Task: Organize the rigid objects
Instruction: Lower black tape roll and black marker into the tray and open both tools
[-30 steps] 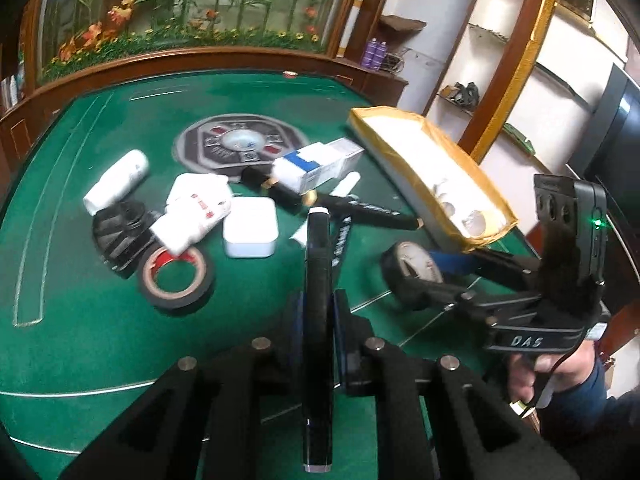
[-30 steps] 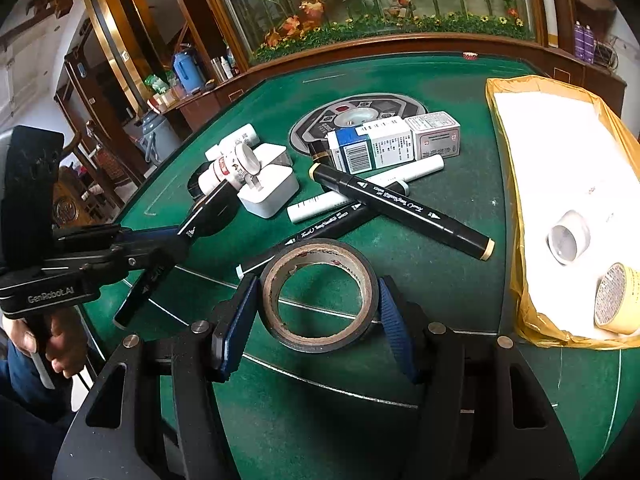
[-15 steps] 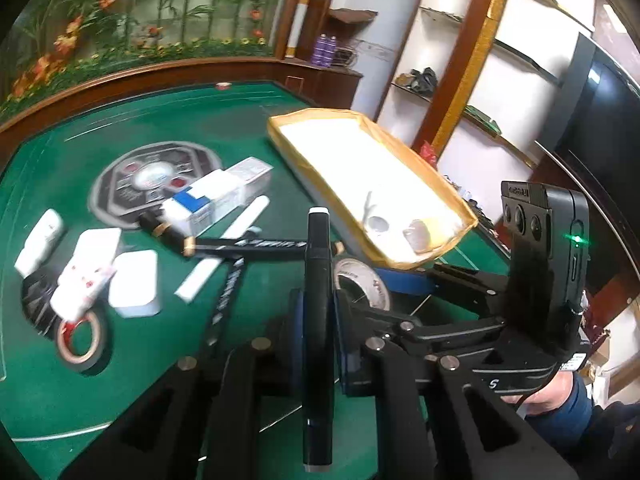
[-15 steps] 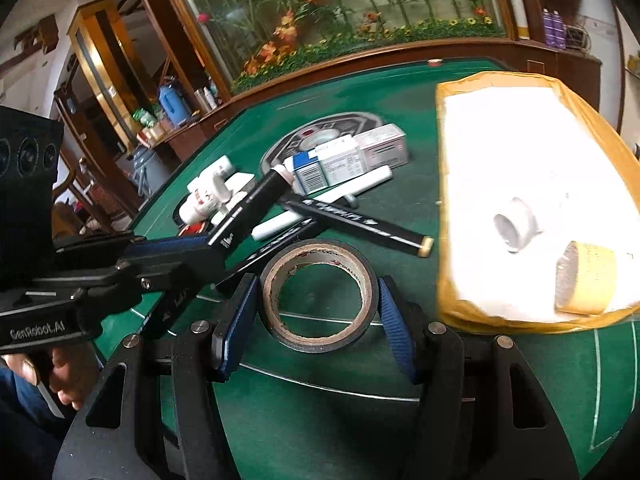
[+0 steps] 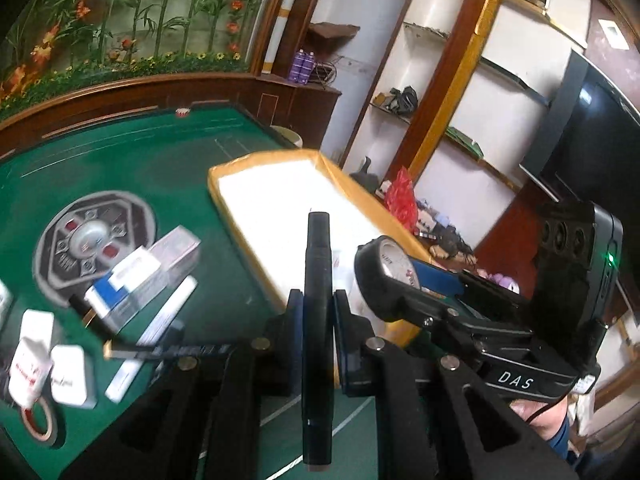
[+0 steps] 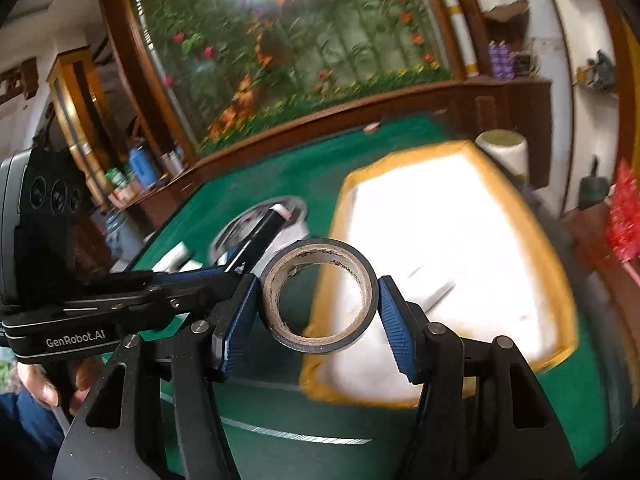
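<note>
My left gripper (image 5: pixel 316 312) is shut on a black marker (image 5: pixel 318 320) that stands up between its blue pads, lifted above the green table. My right gripper (image 6: pixel 318 312) is shut on a black tape roll (image 6: pixel 320 296), held off the table in front of the yellow-rimmed white tray (image 6: pixel 452 248). In the left wrist view the right gripper (image 5: pixel 384 272) with the tape roll (image 5: pixel 390 276) hovers at the near end of the tray (image 5: pixel 276 208). The left gripper (image 6: pixel 236 268) and its marker (image 6: pixel 260 232) show at the left of the right wrist view.
On the green felt at the left lie small boxes (image 5: pixel 144 276), a white marker (image 5: pixel 156 328), a black marker (image 5: pixel 168 350), white adapters (image 5: pixel 68 372) and a red-cored tape roll (image 5: pixel 38 424). A round grey panel (image 5: pixel 88 240) sits mid-table. Shelves and a dark screen stand to the right.
Both grippers have risen and swung right toward the tray, each keeping its load. The loose items have slid to the left of the left wrist view.
</note>
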`<control>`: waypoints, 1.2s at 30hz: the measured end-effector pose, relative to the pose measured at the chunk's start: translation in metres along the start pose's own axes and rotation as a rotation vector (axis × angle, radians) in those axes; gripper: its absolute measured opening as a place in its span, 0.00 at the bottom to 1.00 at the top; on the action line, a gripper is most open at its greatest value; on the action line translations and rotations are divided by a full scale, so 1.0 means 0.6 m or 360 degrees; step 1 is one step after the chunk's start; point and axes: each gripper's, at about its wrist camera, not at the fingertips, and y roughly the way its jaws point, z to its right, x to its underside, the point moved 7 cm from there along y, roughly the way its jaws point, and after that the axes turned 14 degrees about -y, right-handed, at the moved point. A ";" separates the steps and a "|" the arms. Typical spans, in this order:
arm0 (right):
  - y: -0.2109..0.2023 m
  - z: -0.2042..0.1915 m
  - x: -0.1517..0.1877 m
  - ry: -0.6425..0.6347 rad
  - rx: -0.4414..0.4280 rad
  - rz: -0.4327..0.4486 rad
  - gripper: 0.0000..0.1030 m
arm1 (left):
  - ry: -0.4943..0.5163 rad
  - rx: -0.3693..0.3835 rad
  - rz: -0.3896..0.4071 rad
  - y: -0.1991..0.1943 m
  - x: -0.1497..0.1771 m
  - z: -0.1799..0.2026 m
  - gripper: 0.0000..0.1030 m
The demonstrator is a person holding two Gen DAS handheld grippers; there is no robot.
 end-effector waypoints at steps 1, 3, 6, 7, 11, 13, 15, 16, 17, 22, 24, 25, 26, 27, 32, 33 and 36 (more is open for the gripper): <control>0.006 0.023 -0.009 0.0012 0.0048 -0.0006 0.58 | -0.0005 0.0007 0.0001 0.007 -0.005 0.006 0.13; 0.020 0.057 -0.017 0.0048 0.0133 -0.0034 0.58 | -0.0019 0.0010 0.0014 0.036 -0.019 0.022 0.13; 0.044 0.113 -0.032 0.0107 0.0223 -0.0087 0.58 | -0.0056 -0.0032 0.0003 0.082 -0.034 0.028 0.13; 0.055 0.130 -0.037 0.0120 0.0261 -0.0110 0.58 | -0.0059 -0.0057 0.0004 0.102 -0.042 0.029 0.13; 0.105 0.179 -0.044 0.0116 0.0407 -0.0267 0.58 | -0.0121 -0.0132 -0.0012 0.154 -0.056 0.014 0.13; 0.121 0.188 -0.039 0.0118 0.0415 -0.0317 0.58 | -0.0143 -0.0143 -0.0029 0.168 -0.050 0.003 0.13; 0.130 0.193 -0.031 0.0106 0.0436 -0.0351 0.58 | -0.0143 -0.0164 -0.0054 0.180 -0.043 -0.006 0.13; 0.135 0.196 -0.029 0.0100 0.0447 -0.0364 0.58 | -0.0157 -0.0158 -0.0083 0.187 -0.037 -0.011 0.13; 0.140 0.199 -0.025 0.0097 0.0451 -0.0375 0.58 | -0.0160 -0.0151 -0.0099 0.189 -0.035 -0.012 0.13; 0.138 0.204 -0.020 0.0149 0.0418 -0.0327 0.58 | -0.0124 -0.0143 -0.0160 0.202 -0.023 -0.021 0.13; 0.141 0.202 -0.018 0.0153 0.0413 -0.0324 0.58 | -0.0139 -0.0140 -0.0150 0.199 -0.023 -0.024 0.13; 0.142 0.202 -0.018 0.0148 0.0418 -0.0326 0.58 | -0.0147 -0.0135 -0.0147 0.198 -0.024 -0.023 0.13; 0.140 0.201 -0.018 0.0140 0.0435 -0.0324 0.58 | -0.0152 -0.0131 -0.0148 0.199 -0.025 -0.022 0.13; 0.140 0.200 -0.019 0.0132 0.0442 -0.0325 0.58 | -0.0161 -0.0128 -0.0142 0.197 -0.025 -0.022 0.13; 0.139 0.203 -0.017 0.0166 0.0417 -0.0317 0.58 | -0.0149 -0.0124 -0.0119 0.193 -0.021 -0.024 0.14; 0.139 0.202 -0.016 0.0166 0.0415 -0.0315 0.58 | -0.0152 -0.0125 -0.0115 0.190 -0.021 -0.027 0.14; 0.136 0.198 -0.016 0.0156 0.0427 -0.0302 0.58 | -0.0154 -0.0125 -0.0100 0.186 -0.020 -0.031 0.14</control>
